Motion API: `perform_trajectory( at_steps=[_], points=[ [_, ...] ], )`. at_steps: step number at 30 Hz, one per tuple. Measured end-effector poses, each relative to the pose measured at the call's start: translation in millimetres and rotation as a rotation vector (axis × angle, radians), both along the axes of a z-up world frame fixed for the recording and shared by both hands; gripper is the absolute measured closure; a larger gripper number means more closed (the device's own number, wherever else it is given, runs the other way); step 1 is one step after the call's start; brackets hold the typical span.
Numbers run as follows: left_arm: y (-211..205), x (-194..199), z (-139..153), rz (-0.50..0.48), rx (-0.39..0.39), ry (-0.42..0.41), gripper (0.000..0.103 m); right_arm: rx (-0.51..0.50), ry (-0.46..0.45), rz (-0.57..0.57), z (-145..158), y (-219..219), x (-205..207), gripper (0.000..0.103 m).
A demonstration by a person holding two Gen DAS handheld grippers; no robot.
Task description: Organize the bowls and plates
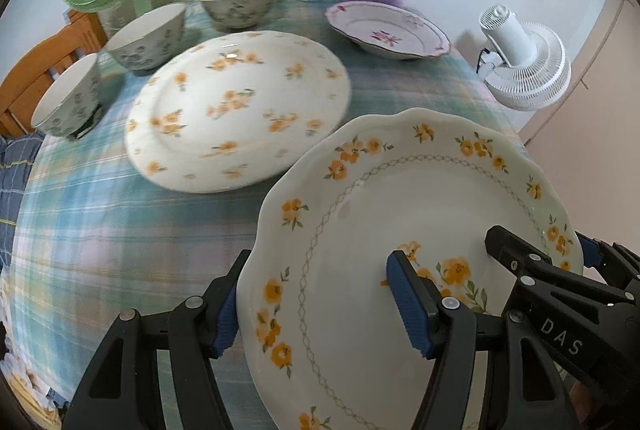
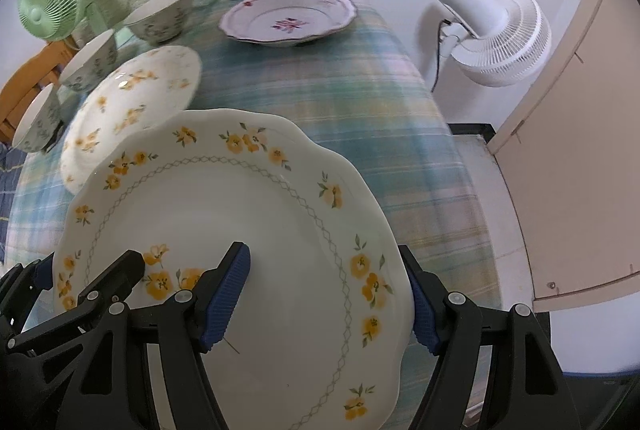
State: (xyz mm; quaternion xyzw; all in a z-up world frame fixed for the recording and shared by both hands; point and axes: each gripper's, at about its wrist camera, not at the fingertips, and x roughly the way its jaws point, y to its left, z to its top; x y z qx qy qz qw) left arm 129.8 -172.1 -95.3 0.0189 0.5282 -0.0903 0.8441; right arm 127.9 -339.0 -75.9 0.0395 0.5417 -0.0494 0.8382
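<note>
We had the scalloped plate (image 1: 400,230) off the surface (image 1: 120,230), carried between both grippers. Left gripper (image 1: 320,310) was clamped over the plate's left rim: one blue pad under the edge, the other on the plate's face. Right gripper (image 2: 328,302) did the same on the right rim. So both were grasping the same plate, one each side. Our read is that the two-sided hold was there to keep a wide, shallow plate level and stop it pivoting out of a single pinch.

Plate sat tilted slightly toward the cameras, hanging above the checked cloth, near edge of the surface. It overlapped the round flowered plate (image 1: 236,110) in both views but we judged it apart from it, not resting on it.

That round plate lay flat mid-surface, the likely stack base: similar pattern, larger footprint. The pink-flowered dish (image 2: 288,18) sat well apart at the far side. Three patterned bowls (image 1: 148,38) stood in a row along the left edge, unstacked.

Judgement: mid-carry, plate stacking just starting, bowls untouched. Risk was rim slip if one gripper led the other; scalloped edges give pads an uneven seat.
</note>
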Motion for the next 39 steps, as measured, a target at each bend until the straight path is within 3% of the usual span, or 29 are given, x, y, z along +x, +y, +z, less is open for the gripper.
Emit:
perform_trajectory(
  at_steps=[10,28,31,37,39],
  points=[
    [-38.8,14.1,-12.6,-0.016,0.026,0.028,0.036,0.029,0.03,-0.047,-16.5,-42.6,8.1,0.027],
    [-48.1,27.8,-26.1,0.041,0.076,0.048,0.036,0.061,0.054,-0.057,-34.6,-55.9,28.9,0.029],
    [-46.5,27.3,-26.6,0.036,0.078,0.045,0.033,0.048,0.049,-0.057,-33.8,-54.2,27.1,0.029],
    [-40.2,20.2,-23.9,0.053,0.091,0.045,0.012,0.035,0.032,-0.067,-30.6,-56.6,20.8,0.029],
    [-38.9,15.9,-20.6,0.05,0.092,0.042,0.009,0.04,0.033,-0.069,-29.3,-57.9,18.4,0.029]
  ],
)
